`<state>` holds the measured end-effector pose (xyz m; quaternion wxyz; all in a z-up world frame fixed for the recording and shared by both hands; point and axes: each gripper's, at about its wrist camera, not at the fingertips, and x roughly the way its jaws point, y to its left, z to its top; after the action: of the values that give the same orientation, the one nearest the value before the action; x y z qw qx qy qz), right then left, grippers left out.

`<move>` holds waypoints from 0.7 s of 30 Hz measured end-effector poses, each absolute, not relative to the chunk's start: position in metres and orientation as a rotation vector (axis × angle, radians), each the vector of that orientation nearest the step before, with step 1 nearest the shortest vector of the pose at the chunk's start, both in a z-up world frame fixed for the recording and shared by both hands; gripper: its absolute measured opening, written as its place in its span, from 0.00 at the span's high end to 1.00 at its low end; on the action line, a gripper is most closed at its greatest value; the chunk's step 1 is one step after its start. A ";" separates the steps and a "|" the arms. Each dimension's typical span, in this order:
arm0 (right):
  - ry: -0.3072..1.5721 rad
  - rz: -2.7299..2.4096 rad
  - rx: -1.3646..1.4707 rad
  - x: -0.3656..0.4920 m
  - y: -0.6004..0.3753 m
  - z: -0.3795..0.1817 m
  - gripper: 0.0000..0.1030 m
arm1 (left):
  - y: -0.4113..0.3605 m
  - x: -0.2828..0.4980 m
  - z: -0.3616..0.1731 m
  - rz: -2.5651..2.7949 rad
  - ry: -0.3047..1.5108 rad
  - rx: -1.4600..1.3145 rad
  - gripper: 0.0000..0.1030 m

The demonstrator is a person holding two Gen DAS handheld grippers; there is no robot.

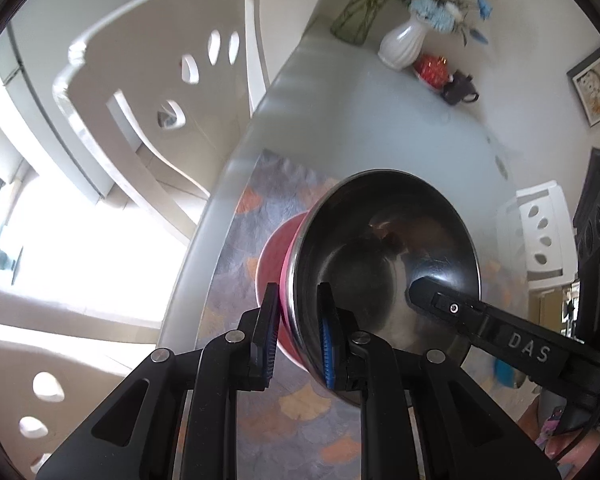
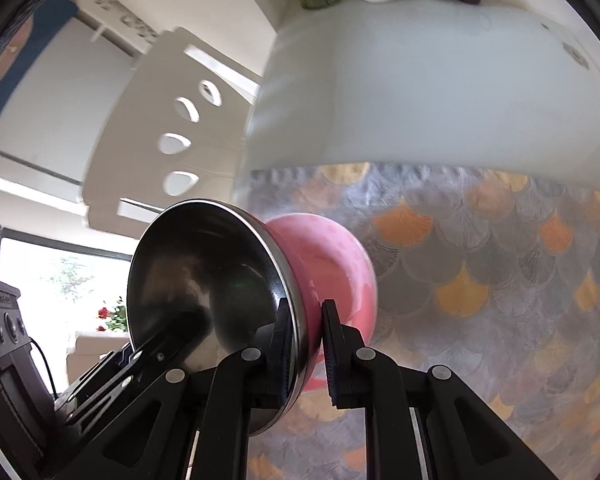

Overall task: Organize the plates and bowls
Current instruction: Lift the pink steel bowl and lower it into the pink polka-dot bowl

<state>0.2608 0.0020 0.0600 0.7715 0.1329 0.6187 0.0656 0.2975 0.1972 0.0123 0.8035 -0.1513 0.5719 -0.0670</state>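
Left wrist view: the left gripper (image 1: 298, 336) is pointing steeply down, pinching the near left rim of a pink-outside, shiny steel-lined round bowl (image 1: 384, 256), jaws clamped on it. The bowl is hanging tilted above a fan-patterned grey and orange placemat (image 1: 260, 196) on the pale glass table (image 1: 360, 120). The right gripper (image 1: 424, 292) is reaching in from the right side.

Right wrist view: the right gripper (image 2: 306, 348) is angling down too, squeezing the bowl (image 2: 204, 272) at its right rim, one pad inside, one on the pink wall. A white cut-out chair (image 2: 156, 128) is standing far left.
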 end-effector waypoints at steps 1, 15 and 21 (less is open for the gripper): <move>1.353 0.135 0.289 0.263 0.001 0.054 0.87 | 0.195 0.299 0.007 -0.143 1.233 -0.318 0.85; 1.401 0.116 0.298 0.280 -0.007 0.013 0.87 | 0.191 0.306 -0.025 -0.138 1.267 -0.292 0.85; 1.386 0.104 0.286 0.280 -0.011 0.015 0.87 | 0.191 0.304 -0.024 -0.134 1.259 -0.292 0.85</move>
<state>0.2799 -0.0112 0.0145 0.7588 0.1315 0.6362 0.0480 0.3043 0.1912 -0.0241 0.7962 -0.1357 0.5863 -0.0624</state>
